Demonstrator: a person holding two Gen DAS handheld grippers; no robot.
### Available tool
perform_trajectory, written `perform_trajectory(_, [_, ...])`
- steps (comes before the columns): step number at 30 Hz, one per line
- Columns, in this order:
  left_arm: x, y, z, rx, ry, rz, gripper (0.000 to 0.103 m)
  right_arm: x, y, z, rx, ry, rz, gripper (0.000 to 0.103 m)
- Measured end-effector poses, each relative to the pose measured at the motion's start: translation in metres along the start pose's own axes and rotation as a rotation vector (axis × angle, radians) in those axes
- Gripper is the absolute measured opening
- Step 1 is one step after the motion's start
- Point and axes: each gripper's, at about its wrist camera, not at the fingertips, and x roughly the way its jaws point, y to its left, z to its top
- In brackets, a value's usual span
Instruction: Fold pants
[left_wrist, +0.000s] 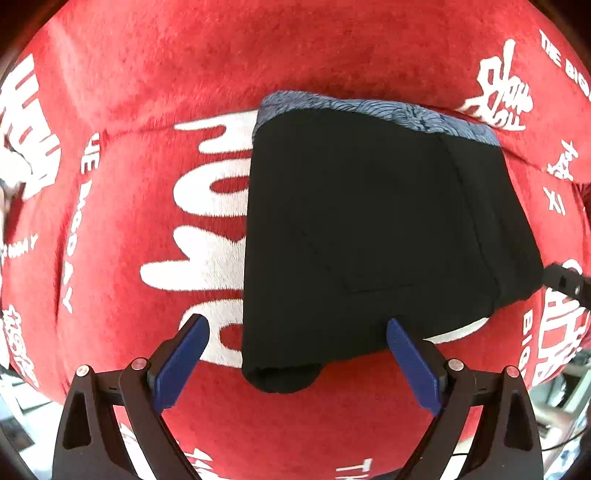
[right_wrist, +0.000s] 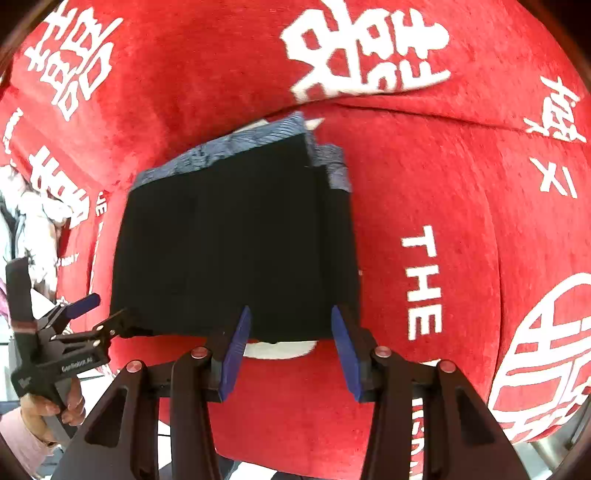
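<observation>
The black pants (left_wrist: 369, 236) lie folded into a compact rectangle on the red cloth, with a blue-grey patterned waistband (left_wrist: 369, 105) at the far edge. My left gripper (left_wrist: 295, 325) is open at the near edge, fingers straddling the near left corner. In the right wrist view the pants (right_wrist: 236, 240) lie ahead, and my right gripper (right_wrist: 290, 314) is open at their near right edge, holding nothing. The left gripper (right_wrist: 107, 314) shows there at the pants' near left corner. The right gripper's tip (left_wrist: 565, 280) shows at the right edge of the left wrist view.
A red plush cloth (left_wrist: 147, 110) with white lettering and characters covers the table. Its near edge drops off below the grippers (right_wrist: 295, 454). A person's hand (right_wrist: 44, 410) holds the left gripper. Light clutter (right_wrist: 33, 218) lies beyond the cloth's left edge.
</observation>
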Motion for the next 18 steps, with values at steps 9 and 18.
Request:
perform_trajectory(9, [0.003,0.006,0.001,-0.008,0.012,-0.002,0.102,0.008,0.021,0.000,-0.045,0.027,0.003,0.058])
perform_trajectory(18, [0.005,0.011,0.006,-0.001,0.016,0.003,0.102,0.007,0.016,0.004,-0.056,0.019,-0.033,0.066])
